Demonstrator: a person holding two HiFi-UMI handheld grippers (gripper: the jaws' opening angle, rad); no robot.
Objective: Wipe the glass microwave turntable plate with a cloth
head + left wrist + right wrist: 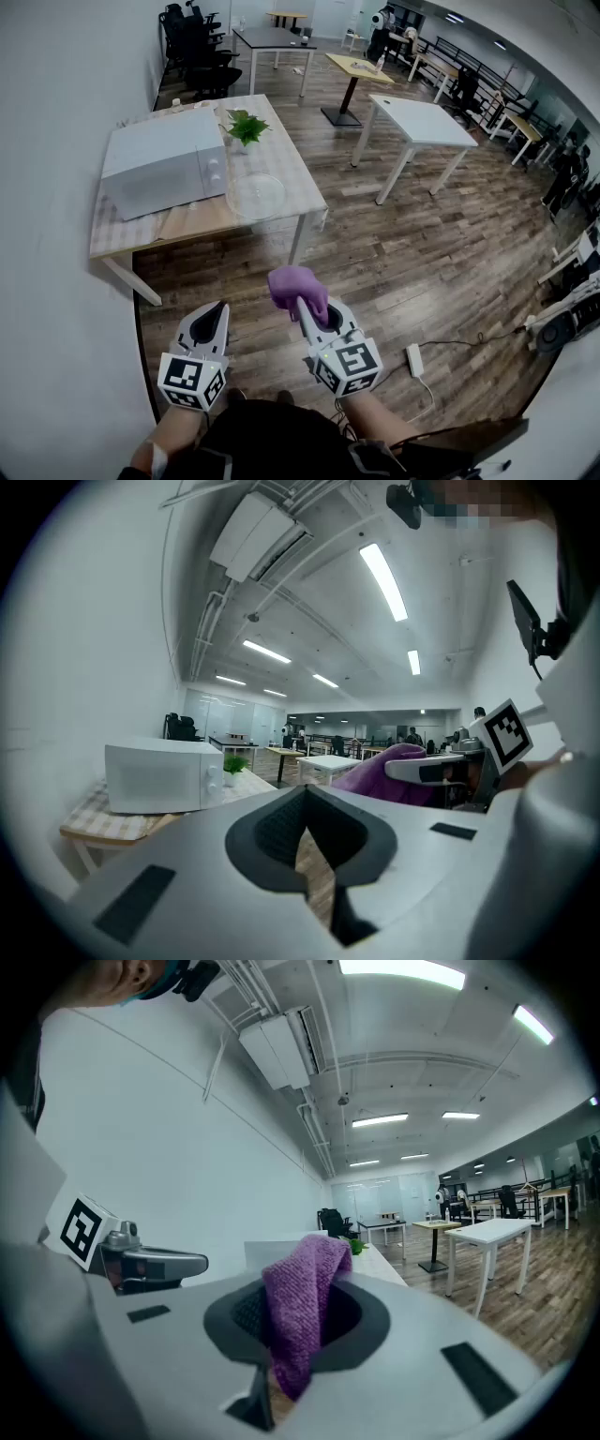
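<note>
A white box-shaped microwave oven is sitting at the far left on a wooden table covered with a pale checked cloth, which is standing against the white wall. Just to the right of the oven, a small green leafy plant in a pot is standing at the table's far side. In front of the plant, the round clear glass microwave turntable plate is lying flat near the table's right edge, close beside the oven's front corner and well apart from both grippers. Nearer the person, the left gripper is hovering above the dark wood-plank floor; its own view is showing the two grey jaws pressed together with nothing between them, the left gripper pointing toward the oven and the plant. Just to its right, the right gripper is clenching a purple knitted cloth, which is bunching up over the jaw tips. In the right gripper view the cloth is standing pinched between the closed jaws, folding over at the top and hanging down through the gap below them. Farther right, a plain white rectangular table is standing on the open floor, and a white power strip is lying on the planks near the person's right side.
</note>
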